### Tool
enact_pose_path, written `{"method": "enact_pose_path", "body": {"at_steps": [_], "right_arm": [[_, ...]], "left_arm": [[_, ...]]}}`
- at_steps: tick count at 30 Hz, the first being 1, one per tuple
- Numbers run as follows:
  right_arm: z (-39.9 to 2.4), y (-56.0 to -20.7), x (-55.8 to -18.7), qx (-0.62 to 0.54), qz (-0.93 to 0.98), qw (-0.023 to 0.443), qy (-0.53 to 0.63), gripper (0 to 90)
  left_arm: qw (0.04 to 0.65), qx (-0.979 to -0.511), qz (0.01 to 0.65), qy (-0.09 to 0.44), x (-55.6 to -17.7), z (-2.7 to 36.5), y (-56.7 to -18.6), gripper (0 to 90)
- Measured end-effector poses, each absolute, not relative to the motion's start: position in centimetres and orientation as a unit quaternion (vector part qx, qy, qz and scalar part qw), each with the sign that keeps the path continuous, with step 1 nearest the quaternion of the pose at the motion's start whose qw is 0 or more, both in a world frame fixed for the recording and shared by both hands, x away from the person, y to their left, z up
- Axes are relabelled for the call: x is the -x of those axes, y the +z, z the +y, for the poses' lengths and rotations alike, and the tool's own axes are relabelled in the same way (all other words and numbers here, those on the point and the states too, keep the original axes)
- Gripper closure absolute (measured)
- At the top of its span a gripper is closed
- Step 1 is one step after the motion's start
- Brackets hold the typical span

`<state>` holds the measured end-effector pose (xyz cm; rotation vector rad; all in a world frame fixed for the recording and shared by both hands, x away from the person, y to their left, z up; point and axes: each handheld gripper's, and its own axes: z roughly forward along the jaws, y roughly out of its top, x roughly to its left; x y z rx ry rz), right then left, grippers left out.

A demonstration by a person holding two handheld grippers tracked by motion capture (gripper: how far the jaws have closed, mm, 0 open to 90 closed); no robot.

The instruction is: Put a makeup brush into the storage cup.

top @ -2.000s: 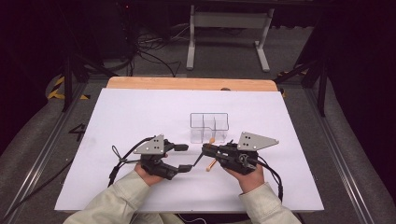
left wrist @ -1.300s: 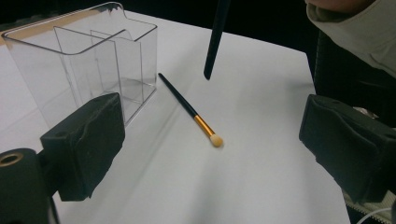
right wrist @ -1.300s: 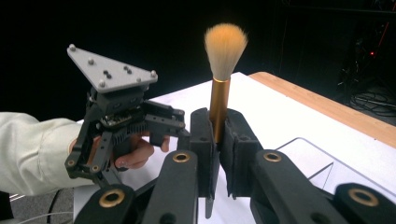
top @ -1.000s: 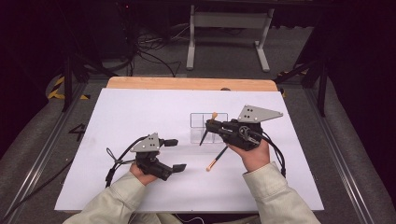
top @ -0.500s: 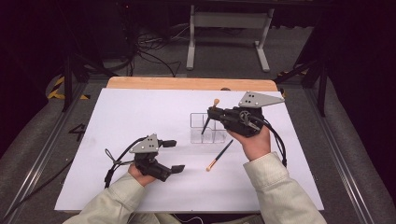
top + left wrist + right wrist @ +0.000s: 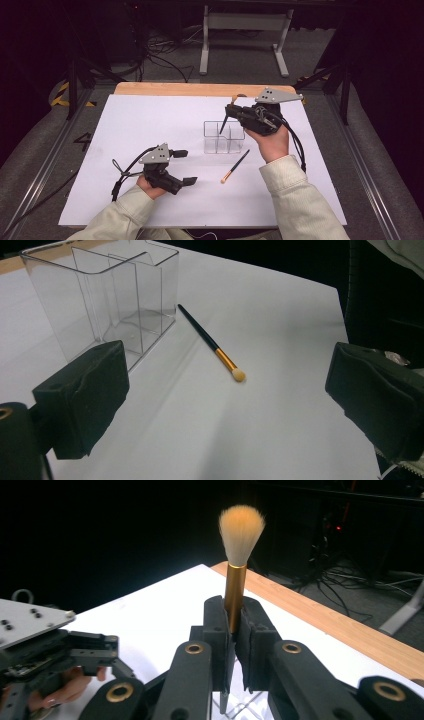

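My right gripper [image 6: 229, 109] is shut on a big makeup brush [image 6: 241, 530], pinched at its gold ferrule with the pale bristles up. In the high view the brush's dark handle [image 6: 223, 124] slants down over the back left part of a clear plastic organizer [image 6: 223, 137]; I cannot tell whether the tip is inside. A small brush [image 6: 235, 166] with a black handle and gold ferrule lies flat on the white sheet, just in front of the organizer [image 6: 105, 300]. My left gripper [image 6: 182, 167] rests open near the front, its jaws facing the small brush [image 6: 210, 342] with nothing between them.
The white sheet [image 6: 150, 120] covers the table, with a wooden strip [image 6: 170, 89] along its far edge. Beyond the table are a dark floor with cables and a metal stand [image 6: 245, 30]. The left gripper's cable [image 6: 120, 175] trails on the sheet.
My right gripper has carried the big brush away from me and upward, from in front of the organizer to over its back. The small brush stays on the sheet. My left hand has kept still.
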<state>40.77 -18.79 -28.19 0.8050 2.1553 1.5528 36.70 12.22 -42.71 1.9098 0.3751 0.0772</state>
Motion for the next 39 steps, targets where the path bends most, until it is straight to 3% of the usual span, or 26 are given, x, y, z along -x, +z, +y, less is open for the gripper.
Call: {"method": "enact_pose_path", "body": {"at_steps": [21, 39], "right_arm": [[-19.1, -29.3, -42.8, -0.312, 0.762, 0.211, 0.527, 83.6], [-18.7, -31.7, -44.3, -0.330, 0.780, 0.196, 0.495, 83.6]], "left_arm": [[0.544, -0.817, 0.185, 0.054, -36.9, 12.3, -42.8, 1.4], [0.541, -0.818, 0.187, 0.047, -36.9, 12.4, -42.8, 1.2]]}}
